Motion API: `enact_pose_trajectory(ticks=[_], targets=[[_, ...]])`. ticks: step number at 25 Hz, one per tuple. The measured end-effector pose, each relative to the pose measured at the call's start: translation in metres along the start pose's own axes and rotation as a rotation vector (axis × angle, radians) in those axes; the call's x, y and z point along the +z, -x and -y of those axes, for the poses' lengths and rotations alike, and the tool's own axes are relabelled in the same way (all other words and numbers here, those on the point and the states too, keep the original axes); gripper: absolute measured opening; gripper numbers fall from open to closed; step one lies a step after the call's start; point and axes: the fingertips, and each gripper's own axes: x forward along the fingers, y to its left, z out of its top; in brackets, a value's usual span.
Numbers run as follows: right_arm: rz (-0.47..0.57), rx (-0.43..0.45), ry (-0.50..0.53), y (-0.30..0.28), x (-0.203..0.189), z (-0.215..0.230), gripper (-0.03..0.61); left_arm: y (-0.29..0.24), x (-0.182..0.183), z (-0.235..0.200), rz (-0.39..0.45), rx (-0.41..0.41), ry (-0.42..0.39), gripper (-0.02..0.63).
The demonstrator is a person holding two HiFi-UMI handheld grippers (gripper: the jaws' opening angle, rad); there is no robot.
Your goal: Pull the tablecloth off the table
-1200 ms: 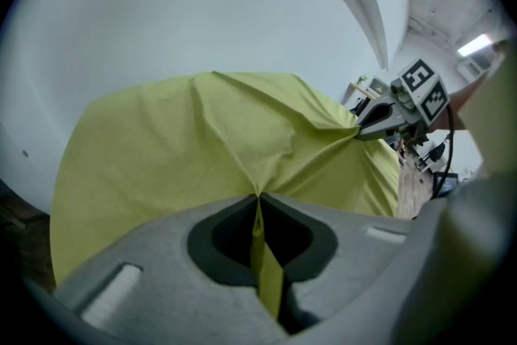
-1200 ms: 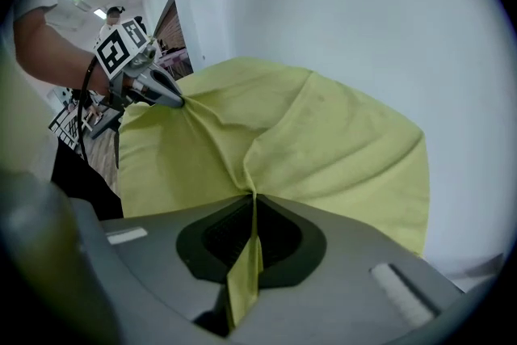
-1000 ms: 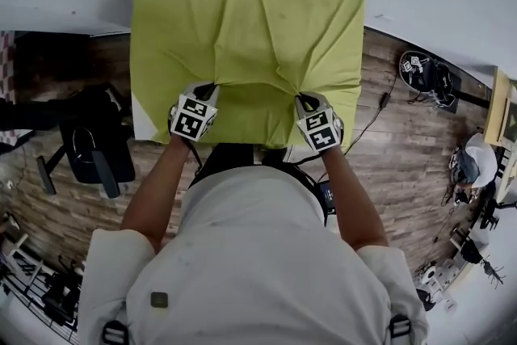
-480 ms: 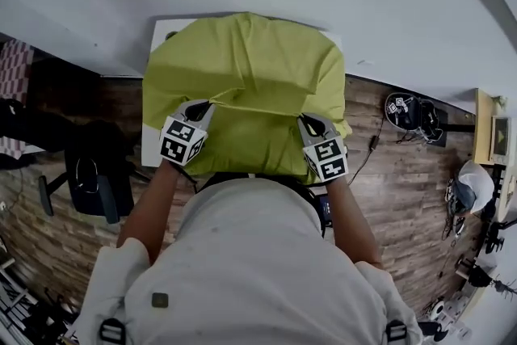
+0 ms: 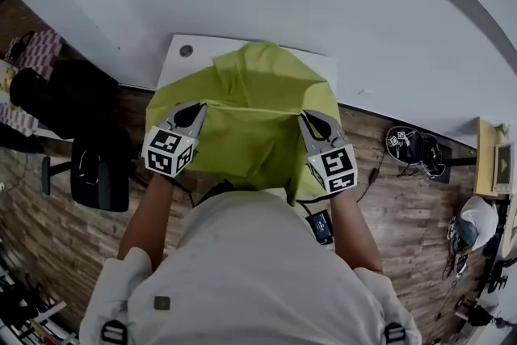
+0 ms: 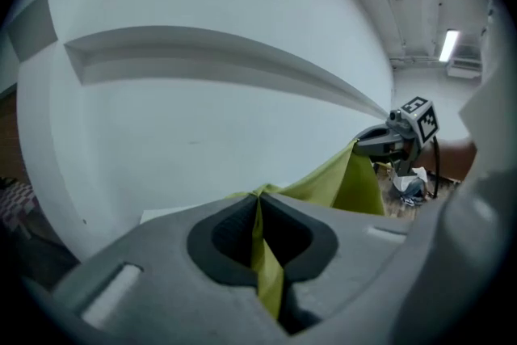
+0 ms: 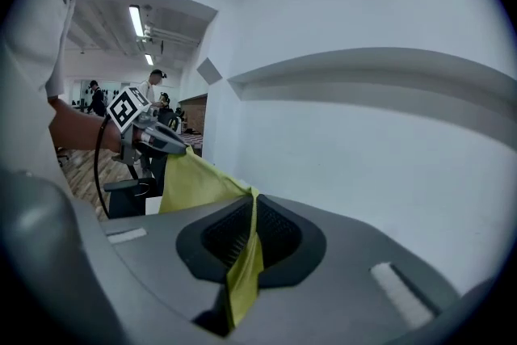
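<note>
A yellow-green tablecloth [image 5: 250, 113] hangs bunched between my two grippers, its far part still draped over the white table [image 5: 190, 54]. My left gripper [image 5: 198, 107] is shut on the cloth's near left edge. My right gripper [image 5: 305, 119] is shut on the near right edge. In the left gripper view the cloth [image 6: 262, 254] runs pinched between the closed jaws, and the right gripper [image 6: 388, 141] shows beyond with cloth stretched to it. The right gripper view shows the same pinch on the cloth [image 7: 246, 262], with the left gripper [image 7: 149, 137] at the far side.
A white wall fills the space behind the table. A black office chair [image 5: 97, 174] stands on the wooden floor at the left. Cables and gear [image 5: 416, 149] lie on the floor at the right. A small black device [image 5: 321, 226] hangs by my right side.
Both grippers have drawn the cloth back toward me. It has slid off much of the table, baring the white top at the far left corner, and bunched into a narrower heap.
</note>
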Motion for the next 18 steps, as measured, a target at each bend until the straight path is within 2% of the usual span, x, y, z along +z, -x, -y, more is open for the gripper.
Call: enact_pose_trajectory(ticks=[7, 11, 18], targets=[[0.080, 0.071, -0.013, 0.063, -0.009, -0.023, 0.016, 0.057, -0.018, 0.064, 0.036, 0.115, 0.053, 0.005], [0.097, 0.092, -0.033, 0.097, -0.013, -0.047, 0.016, 0.092, -0.026, 0.092, 0.032, 0.126, 0.043, 0.005], [0.133, 0.092, -0.037, 0.132, -0.005, -0.089, 0.017, 0.145, -0.027, 0.108, 0.063, 0.123, 0.015, 0.005]])
